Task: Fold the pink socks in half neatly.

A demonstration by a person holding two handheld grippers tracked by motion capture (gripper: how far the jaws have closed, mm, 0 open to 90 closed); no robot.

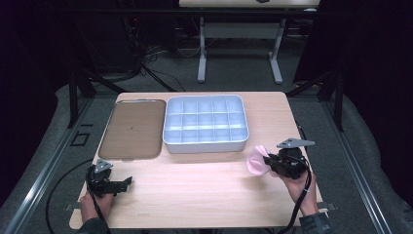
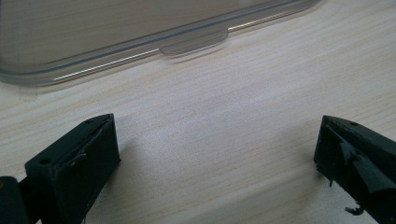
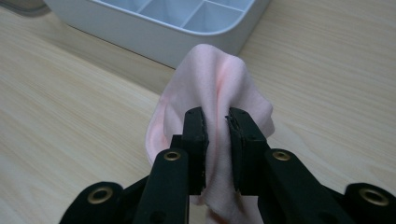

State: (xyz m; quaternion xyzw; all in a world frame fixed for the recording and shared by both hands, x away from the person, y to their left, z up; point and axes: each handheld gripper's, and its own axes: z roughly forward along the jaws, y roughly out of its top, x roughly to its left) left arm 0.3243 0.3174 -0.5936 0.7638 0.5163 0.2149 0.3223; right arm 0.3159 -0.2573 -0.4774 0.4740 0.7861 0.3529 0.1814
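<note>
- High view: the wooden worktop point(image 1: 204, 185) carried a white divided tray point(image 1: 205, 123) near its centre toward 12 o'clock, with a brown-tinted clear lid point(image 1: 132, 129) lying flat just beside it at 9 o'clock.
- High view: the left hand-held gripper point(image 1: 127, 183) sat at about 8 o'clock on the worktop, held by the person's left hand point(image 1: 90, 202), its jaws pointing toward 3 o'clock with nothing between them; its black cable point(image 1: 58, 187) looped off the worktop's edge.
- High view: the right hand-held gripper point(image 1: 267, 160) sat at about 4 o'clock, held by the right hand point(image 1: 298, 187), with a grey three-cornered plate point(image 1: 295, 143) on top. A pink cloth point(image 1: 257, 161) bunched at its jaw tips, just off the tray's near right corner.
- Left gripper view: the left hand-held gripper point(image 2: 217, 154) stood wide open, its two black jaws far apart at 7 and 4 o'clock, with bare wood between them. The clear lid's point(image 2: 93, 32) rim and its small tab lay across 12 o'clock, apart from the jaws.
- Right gripper view: the right hand-held gripper point(image 3: 216, 135) was closed almost fully, pinching a fold of the pink cloth point(image 3: 215, 84), which ballooned upward toward 12 o'clock past the jaw tips. The cloth's lower part rested on the worktop point(image 3: 70, 116).
- Right gripper view: the white tray point(image 3: 159, 28) crossed the frame at 12 o'clock, its corner just behind the cloth; whether they touched could not be told.
</note>
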